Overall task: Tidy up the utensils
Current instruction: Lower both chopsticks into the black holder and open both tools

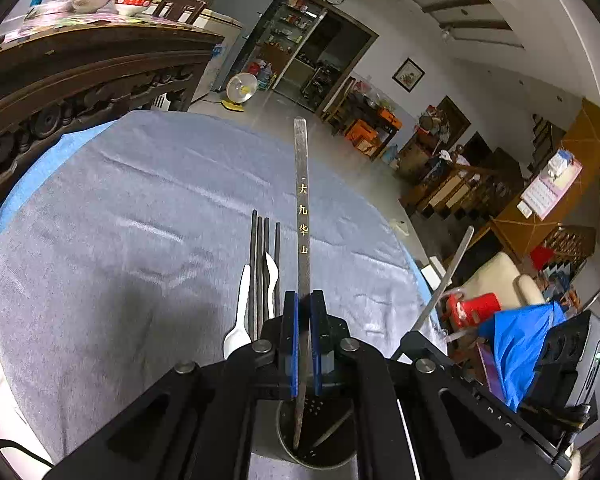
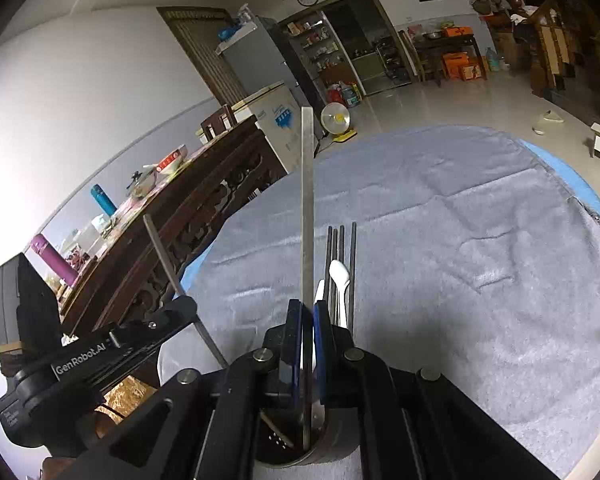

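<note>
My left gripper (image 1: 304, 300) is shut on a metal chopstick (image 1: 301, 184) with gold characters, its lower end inside a round metal utensil holder (image 1: 320, 460) below the fingers. My right gripper (image 2: 308, 308) is shut on a second metal chopstick (image 2: 307, 184), its lower end inside the same holder (image 2: 292, 460). Each gripper's chopstick also shows slanted in the other view: the right one (image 1: 446, 276), the left one (image 2: 168, 264). On the grey cloth lie several dark chopsticks (image 1: 260, 264) and white plastic spoons (image 1: 238, 320), also in the right wrist view (image 2: 338, 276).
The grey cloth (image 1: 120, 240) covers a round table over a blue sheet. A carved dark wooden cabinet (image 1: 60, 80) stands to the left, with bowls and bottles on top (image 2: 104, 200). A red stool (image 1: 472, 308) and blue cloth (image 1: 516, 340) lie off the table's right edge.
</note>
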A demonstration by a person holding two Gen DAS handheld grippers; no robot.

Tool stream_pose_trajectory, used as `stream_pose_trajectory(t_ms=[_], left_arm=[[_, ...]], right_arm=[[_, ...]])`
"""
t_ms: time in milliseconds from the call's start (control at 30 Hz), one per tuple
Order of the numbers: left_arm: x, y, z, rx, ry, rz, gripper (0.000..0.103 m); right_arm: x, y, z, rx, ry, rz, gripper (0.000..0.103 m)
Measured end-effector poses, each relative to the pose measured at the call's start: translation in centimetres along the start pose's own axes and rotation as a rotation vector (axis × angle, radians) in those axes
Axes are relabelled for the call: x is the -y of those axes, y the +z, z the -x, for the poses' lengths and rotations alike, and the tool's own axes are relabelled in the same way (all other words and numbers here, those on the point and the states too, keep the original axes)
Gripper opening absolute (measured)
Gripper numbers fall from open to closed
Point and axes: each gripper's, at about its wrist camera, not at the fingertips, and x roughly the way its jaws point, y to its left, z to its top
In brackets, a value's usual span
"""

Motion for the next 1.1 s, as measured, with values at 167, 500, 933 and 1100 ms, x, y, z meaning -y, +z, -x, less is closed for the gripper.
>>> stream_pose_trajectory(t_ms=[167,500,933,1100], left_arm=[[0.3,-0.7,-0.1,-0.010,0.002,-0.021,0.006],[1.0,-2.0,0.0,-0.005,0.023,-0.070,0.006],[0.5,-2.4,-0.4,-0.044,0.023,-0.063,0.006],[0.1,-2.3,-0.4,-0.055,0.026,-0.044,0.008]], right_arm=[[-0.4,-0.5,0.1,-0.004,-0.008,0.024,0.007],[-0.9,-1.4,-0.1,-0.010,-0.030,0.068,0.007],[-0.8,-2.3,-0.3,-0.033,-0.027,0.070,0.009],[-0.4,-2.1,-0.3,-0.040,-0.023,0.046,0.009]])
